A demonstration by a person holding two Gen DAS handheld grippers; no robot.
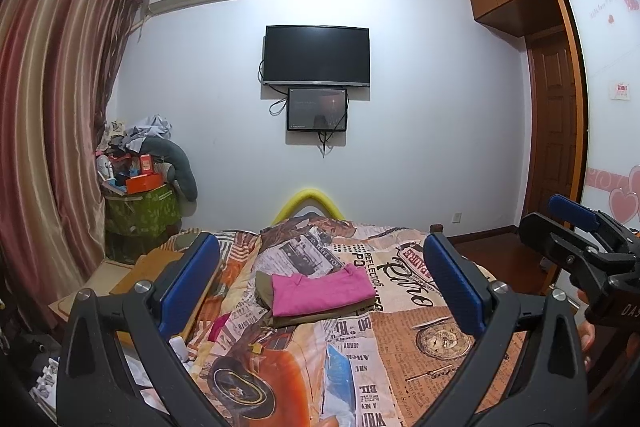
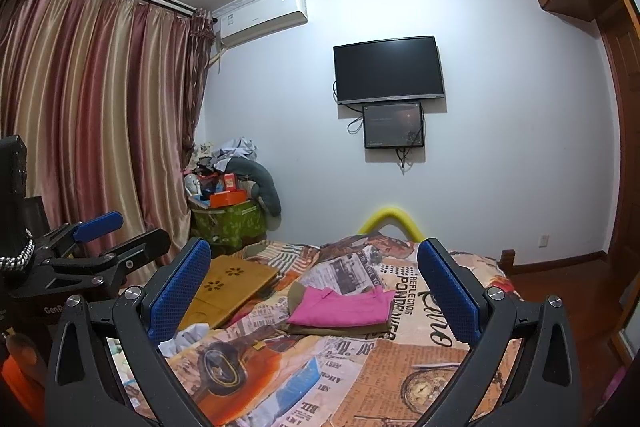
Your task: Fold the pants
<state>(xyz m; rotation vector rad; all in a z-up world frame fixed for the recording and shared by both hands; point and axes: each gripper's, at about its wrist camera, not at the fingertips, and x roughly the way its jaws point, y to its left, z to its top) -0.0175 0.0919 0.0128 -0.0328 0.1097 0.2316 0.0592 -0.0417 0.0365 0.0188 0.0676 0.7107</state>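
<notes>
pants (image 1: 322,287): pink, olive | bedspread (image 1: 400,347): orange newsprint pattern | curtain (image 1: 48,131): red-gold stripes

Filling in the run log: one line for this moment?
left gripper: open | right gripper: open | pink pants: folded, on olive garment | bed

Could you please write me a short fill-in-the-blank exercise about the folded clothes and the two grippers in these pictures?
1. The folded pink garment lies on top of a folded ____ garment.
2. Both rest on the patterned newspaper-print bedspread, below the black wall-mounted ____.
3. The left gripper has its jaws ____ and holds nothing.
4. The right gripper holds ____.

Missing words: olive; television; open; nothing
</notes>
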